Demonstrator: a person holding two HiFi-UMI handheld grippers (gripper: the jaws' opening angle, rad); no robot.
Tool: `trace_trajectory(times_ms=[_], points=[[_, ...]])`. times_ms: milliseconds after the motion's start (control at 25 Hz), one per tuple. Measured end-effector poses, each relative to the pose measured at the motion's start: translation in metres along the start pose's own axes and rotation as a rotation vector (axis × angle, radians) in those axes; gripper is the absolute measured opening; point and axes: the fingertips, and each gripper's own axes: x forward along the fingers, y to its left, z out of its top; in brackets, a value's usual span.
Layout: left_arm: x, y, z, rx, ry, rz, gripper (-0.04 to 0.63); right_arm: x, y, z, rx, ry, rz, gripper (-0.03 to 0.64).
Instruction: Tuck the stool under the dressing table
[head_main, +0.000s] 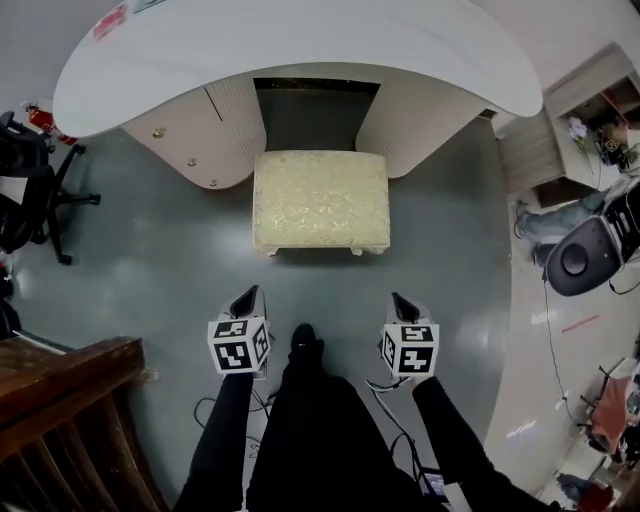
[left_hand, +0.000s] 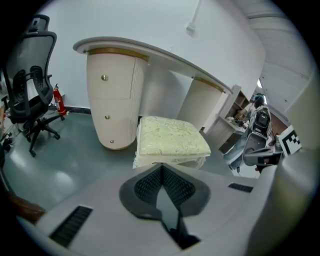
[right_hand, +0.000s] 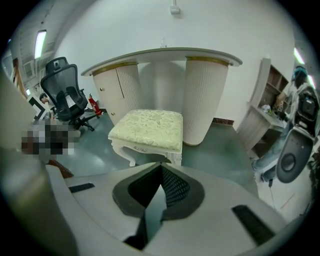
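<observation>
Squarely ahead of both grippers stood the low white stool with a pale cream brocade cushion (head_main: 320, 200), its long side facing the person and its far edge just at the mouth of the kneehole of the curved white dressing table (head_main: 300, 40) — most of the seat was out in front, not yet tucked in. The left gripper (head_main: 248, 296) and the right gripper (head_main: 401, 300) hung near the stool's front edge, about equally close, one toward each front corner; each had its jaws pressed together on nothing. A straight push forward looked to be what was needed. The glossy grey-green floor (head_main: 160, 260) seemed smooth enough to slide on — a black office chair (head_main: 30, 190) stood well apart at the left.
</observation>
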Motion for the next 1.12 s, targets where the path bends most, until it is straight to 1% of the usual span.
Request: trace_trajectory(times_ms=[240, 480, 920, 1120], points=[[0.045, 0.02, -0.037, -0.002, -0.034, 0.016, 0.008, 0.053, -0.012, -0.033, -0.024, -0.027, -0.012, 0.005], [0.09, 0.042, -0.066, 0.018, -0.06, 0.019, 0.008, 0.108, -0.023, -0.063, -0.037, -0.054, -0.03, 0.005], [0.164, 0.082, -0.117, 0.006, -0.097, 0.037, 0.008, 0.195, -0.038, -0.093, -0.047, -0.128, -0.056, 0.005], [0.19, 0.093, -0.126, -0.012, -0.118, 0.038, 0.008, 0.224, -0.043, -0.1, -0.04, -0.154, -0.064, 0.005]])
